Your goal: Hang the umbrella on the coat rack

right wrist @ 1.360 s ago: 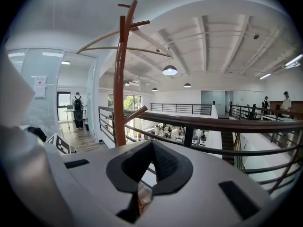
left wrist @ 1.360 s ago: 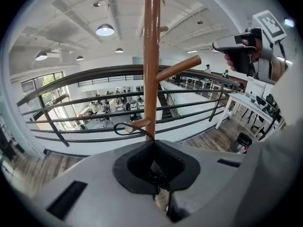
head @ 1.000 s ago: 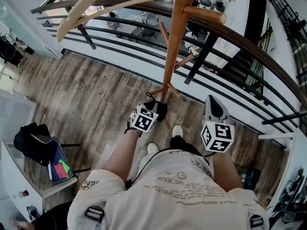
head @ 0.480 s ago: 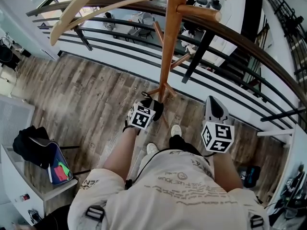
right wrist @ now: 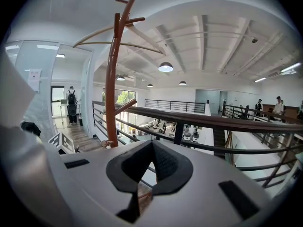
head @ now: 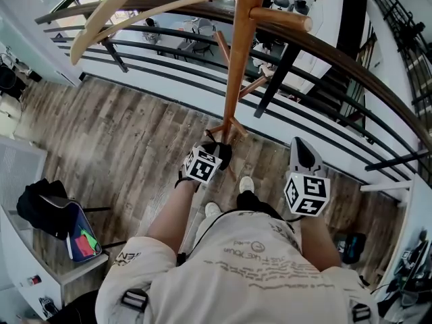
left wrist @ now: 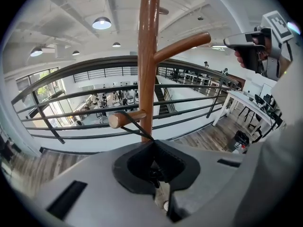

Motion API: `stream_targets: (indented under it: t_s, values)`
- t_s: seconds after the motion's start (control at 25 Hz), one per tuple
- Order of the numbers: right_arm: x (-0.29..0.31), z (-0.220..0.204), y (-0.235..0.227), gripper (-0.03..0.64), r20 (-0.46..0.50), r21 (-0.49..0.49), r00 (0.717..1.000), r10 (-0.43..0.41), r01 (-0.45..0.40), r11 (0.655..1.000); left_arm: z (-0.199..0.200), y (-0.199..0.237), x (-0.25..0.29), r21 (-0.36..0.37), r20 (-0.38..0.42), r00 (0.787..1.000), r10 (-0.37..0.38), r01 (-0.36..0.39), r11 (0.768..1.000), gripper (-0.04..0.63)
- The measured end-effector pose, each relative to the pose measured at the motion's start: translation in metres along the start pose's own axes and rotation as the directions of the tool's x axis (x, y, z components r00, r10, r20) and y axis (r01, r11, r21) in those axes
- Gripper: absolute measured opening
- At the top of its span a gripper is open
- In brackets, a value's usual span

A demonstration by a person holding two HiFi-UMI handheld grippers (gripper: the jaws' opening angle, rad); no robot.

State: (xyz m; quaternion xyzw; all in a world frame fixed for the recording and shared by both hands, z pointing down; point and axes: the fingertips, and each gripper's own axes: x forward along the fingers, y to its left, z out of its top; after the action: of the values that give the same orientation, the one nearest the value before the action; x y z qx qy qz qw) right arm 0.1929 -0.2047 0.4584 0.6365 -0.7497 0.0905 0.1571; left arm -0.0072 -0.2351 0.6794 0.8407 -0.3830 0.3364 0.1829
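Note:
The wooden coat rack (head: 236, 59) rises in front of me, and its pole (left wrist: 147, 56) fills the middle of the left gripper view. A thin black strap (left wrist: 137, 129) is looped over a short low peg (left wrist: 125, 119) and runs back into my left gripper (left wrist: 154, 143), which is shut on it. In the head view that gripper (head: 217, 147) sits close to the pole's base. The umbrella's body is hidden below the jaws. My right gripper (head: 300, 144) hangs to the right, apart from the rack (right wrist: 112, 79), shut with nothing in it.
A dark curved railing (head: 324, 52) runs just behind the rack, with a drop to a lower floor beyond it. A black bag (head: 40, 204) and a colourful pouch (head: 81, 238) lie on a white table (head: 47, 262) at the left. Long curved rack arms (head: 108, 19) reach out overhead.
My left gripper has edged slightly closer to the pole with the strap still in it. The right gripper has barely moved.

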Motion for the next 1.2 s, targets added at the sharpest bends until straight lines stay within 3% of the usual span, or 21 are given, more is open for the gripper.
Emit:
stream_targets:
  t_s: [0.52,0.68,1.0,1.2]
  values:
    - [-0.003,-0.008,0.001,-0.002,-0.025,0.004,1.000,-0.016,0.016,1.000,-0.019,0.024,0.003,-0.131,-0.011,0.996,0.094,-0.094,0.987,0.009]
    - [-0.004,-0.008,0.000,-0.002,-0.030,0.016,0.999,-0.013,0.014,1.000,-0.010,0.030,-0.005,-0.172,0.066,0.991,0.114,-0.101,0.980,0.009]
    - [0.005,0.001,0.019,-0.002,-0.011,0.019,1.000,0.024,-0.024,1.000,0.017,0.026,-0.036,-0.133,0.136,0.984,0.114,-0.096,0.986,0.009]
    - [0.000,-0.003,0.038,-0.002,-0.003,0.053,0.998,0.061,-0.061,0.997,0.028,0.015,-0.077,-0.169,0.186,0.974,0.128,-0.096,0.981,0.009]
